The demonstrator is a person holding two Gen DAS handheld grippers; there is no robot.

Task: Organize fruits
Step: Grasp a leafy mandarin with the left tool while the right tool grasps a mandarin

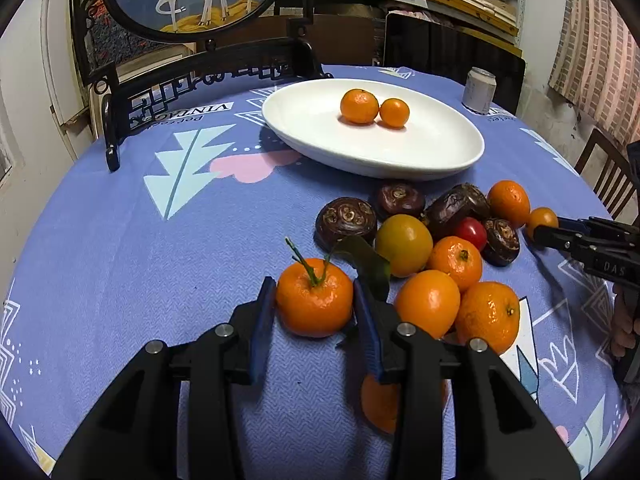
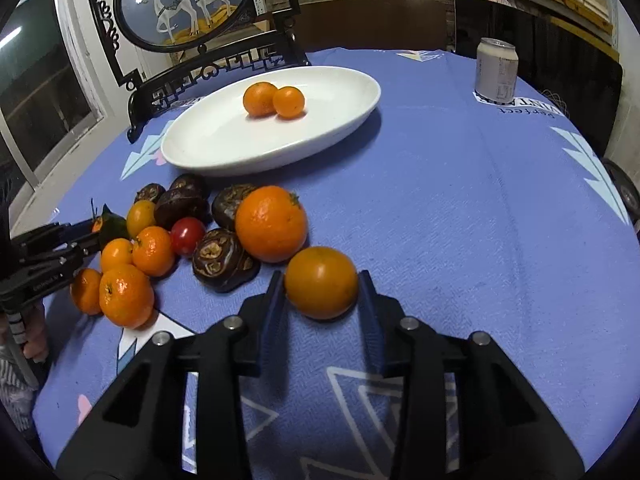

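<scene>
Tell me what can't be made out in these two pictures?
- Left wrist view: an orange fruit mostly hidden behind the left gripper.
- Right wrist view: the leafy mandarin almost wholly hidden behind the left gripper's jaws.
- Both views: the can label is too small to read.

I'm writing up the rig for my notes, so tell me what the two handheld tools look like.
Both match: the left tool and right tool are matte black plastic with forked, hollowed-out arms, round silver screw heads at the pivots, and flat dark-blue pads lining the fingers. Seen from the other side, the bodies carry small pale lettering. No cables show. A striped sleeve shows by the left handle.
</scene>
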